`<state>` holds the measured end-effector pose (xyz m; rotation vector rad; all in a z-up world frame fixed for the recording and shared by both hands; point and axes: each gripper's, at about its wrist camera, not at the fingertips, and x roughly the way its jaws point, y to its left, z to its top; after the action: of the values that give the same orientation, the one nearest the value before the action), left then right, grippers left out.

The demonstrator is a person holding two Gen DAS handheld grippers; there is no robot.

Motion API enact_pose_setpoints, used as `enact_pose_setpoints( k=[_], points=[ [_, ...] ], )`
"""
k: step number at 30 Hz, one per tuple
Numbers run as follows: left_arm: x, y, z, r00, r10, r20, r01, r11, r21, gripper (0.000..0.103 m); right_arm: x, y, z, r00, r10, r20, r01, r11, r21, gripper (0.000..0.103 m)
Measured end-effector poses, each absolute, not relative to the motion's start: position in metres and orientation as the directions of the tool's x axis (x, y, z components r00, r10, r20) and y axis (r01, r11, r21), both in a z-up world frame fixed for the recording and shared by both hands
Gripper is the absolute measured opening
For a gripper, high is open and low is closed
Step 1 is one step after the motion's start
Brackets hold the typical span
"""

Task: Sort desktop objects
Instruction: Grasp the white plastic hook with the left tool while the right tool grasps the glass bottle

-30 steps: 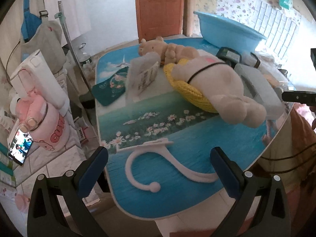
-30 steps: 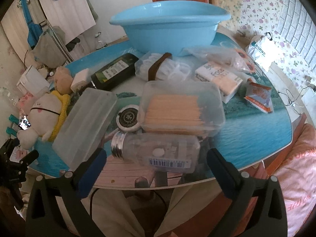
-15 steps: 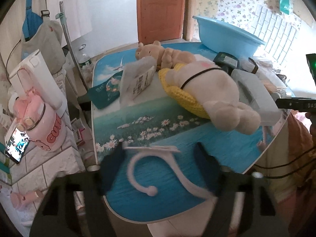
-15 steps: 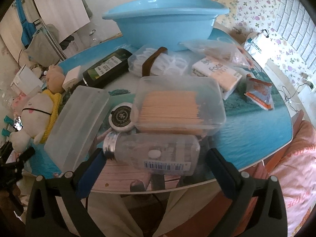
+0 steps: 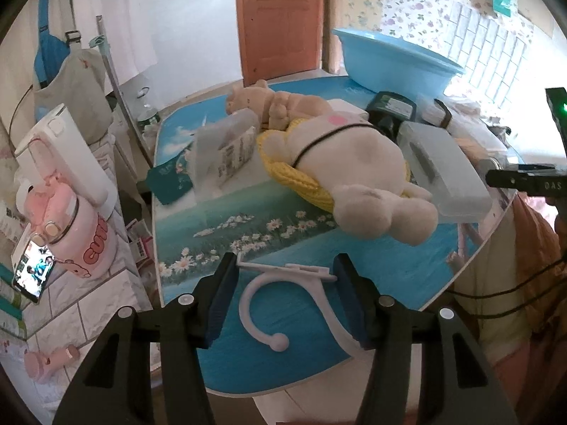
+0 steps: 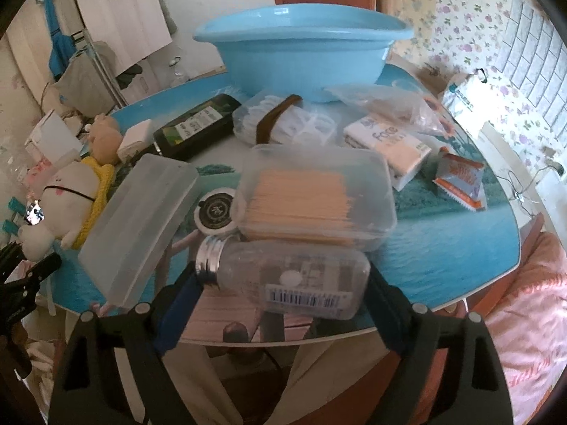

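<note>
A white plastic hook (image 5: 248,301) lies near the front edge of the blue picture-topped table (image 5: 219,212). My left gripper (image 5: 285,262) is closing on it, and its pads touch both ends of the hook's straight bar. In the right wrist view a clear bottle (image 6: 301,283) with a silver cap and a barcode label lies on its side at the table's edge. My right gripper (image 6: 282,274) is closing with the bottle lengthwise between its jaws, one pad at the cap, the other at the base.
Behind the bottle sit a clear box of wooden sticks (image 6: 315,194), a round tin (image 6: 216,209), a frosted box (image 6: 138,223), a dark bottle (image 6: 195,127), a tissue pack (image 6: 386,145) and a blue basin (image 6: 301,53). A white plush toy (image 5: 347,163) lies beyond the hook.
Both grippers stood wide open a second ago. The left jaws have come in onto the hook's bar. The right jaws have narrowed onto the bottle's ends.
</note>
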<state>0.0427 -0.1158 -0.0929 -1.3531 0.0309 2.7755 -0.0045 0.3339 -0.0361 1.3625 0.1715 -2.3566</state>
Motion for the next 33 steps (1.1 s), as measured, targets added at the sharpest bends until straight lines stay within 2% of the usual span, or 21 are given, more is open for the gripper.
enact_pose_setpoints(
  k=[17, 29, 31, 33],
  points=[
    [0.057, -0.115, -0.03, -0.722, -0.042, -0.69, 0.004, -0.998, 0.057, 0.055, 0.005, 0.328, -0.013, -0.457, -0.398, -0.795, 0.518, -0.846, 0.125, 0.087],
    [0.041, -0.093, 0.016, -0.771, -0.047, -0.635, -0.044, -0.991, 0.127, 0.055, -0.001, 0.336, 0.029, -0.547, -0.46, -0.7, 0.546, -0.829, 0.119, 0.087],
    [0.042, -0.097, 0.011, -0.763, -0.039, -0.645, -0.042, -0.993, 0.11, 0.058, -0.004, 0.337, 0.029, -0.545, -0.463, -0.699, 0.542, -0.831, 0.128, 0.087],
    [0.047, -0.104, -0.002, -0.746, -0.042, -0.664, -0.03, -0.995, 0.097, 0.07, -0.006, 0.339, 0.024, -0.535, -0.461, -0.708, 0.538, -0.832, 0.134, 0.087]
  ],
)
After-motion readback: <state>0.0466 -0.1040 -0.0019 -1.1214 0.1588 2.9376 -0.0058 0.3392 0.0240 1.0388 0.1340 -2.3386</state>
